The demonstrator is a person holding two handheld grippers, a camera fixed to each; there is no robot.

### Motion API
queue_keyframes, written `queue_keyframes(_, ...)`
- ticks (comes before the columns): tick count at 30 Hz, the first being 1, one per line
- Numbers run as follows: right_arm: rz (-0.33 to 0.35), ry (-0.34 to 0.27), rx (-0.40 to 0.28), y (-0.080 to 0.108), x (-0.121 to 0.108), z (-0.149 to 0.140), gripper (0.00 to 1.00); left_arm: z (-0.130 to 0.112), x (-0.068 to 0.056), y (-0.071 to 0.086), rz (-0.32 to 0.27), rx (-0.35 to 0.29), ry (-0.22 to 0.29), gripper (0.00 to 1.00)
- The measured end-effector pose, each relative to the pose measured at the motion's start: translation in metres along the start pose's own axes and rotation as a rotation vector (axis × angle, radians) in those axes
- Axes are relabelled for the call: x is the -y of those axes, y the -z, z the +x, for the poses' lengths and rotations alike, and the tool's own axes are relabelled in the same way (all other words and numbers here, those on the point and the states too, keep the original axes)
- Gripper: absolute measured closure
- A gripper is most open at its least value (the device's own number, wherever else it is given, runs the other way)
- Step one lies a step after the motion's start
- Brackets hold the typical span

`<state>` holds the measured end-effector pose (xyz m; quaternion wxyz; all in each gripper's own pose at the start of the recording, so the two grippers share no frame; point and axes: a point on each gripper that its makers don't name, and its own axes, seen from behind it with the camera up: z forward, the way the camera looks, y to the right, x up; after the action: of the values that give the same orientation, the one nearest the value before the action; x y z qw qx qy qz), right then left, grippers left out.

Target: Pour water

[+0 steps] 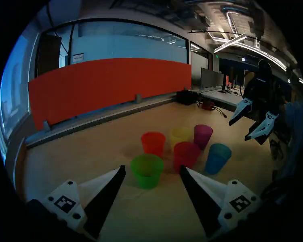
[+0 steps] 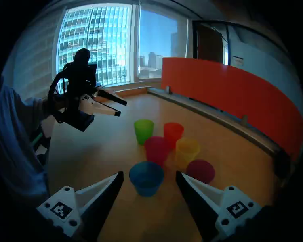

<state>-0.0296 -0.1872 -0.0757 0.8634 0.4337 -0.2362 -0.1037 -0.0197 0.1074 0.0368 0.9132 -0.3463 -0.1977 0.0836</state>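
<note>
The left gripper [image 1: 151, 167] hung with its fingers apart, holding nothing, just short of the green cup [image 1: 147, 169]. The right gripper [image 2: 149, 173], likewise spread and empty, faced the blue cup [image 2: 146, 177] from the opposite side. Both belonged to a close cluster of six cups [image 1: 186, 155] standing mid-table, with bare wooden table [image 1: 91, 153] open all around. The orange partition [image 1: 111, 86] lined the far edge, well apart from the cluster. Whether any cup held water could not be made out.

Smooth, translucent coloured plastic cups [image 1: 147, 169] on a matt, pale wooden table [image 1: 91, 149].
</note>
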Motion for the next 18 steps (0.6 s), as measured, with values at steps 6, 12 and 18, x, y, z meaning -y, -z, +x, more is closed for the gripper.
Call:
queue_keyframes(6,0.011,-0.008,0.036,-0.015,0.003,-0.017,0.00,-0.021,0.005,-0.012,0.004,0.052,-0.011,0.00)
queue_keyframes(12,0.020,-0.003,0.069,-0.024,0.006,-0.032,0.00,-0.041,0.008,-0.023,-0.006,0.100,-0.018,0.00)
queue_keyframes(18,0.020,-0.001,0.097,-0.032,0.007,-0.045,0.00,-0.051,0.009,-0.035,-0.016,0.134,-0.024,0.00)
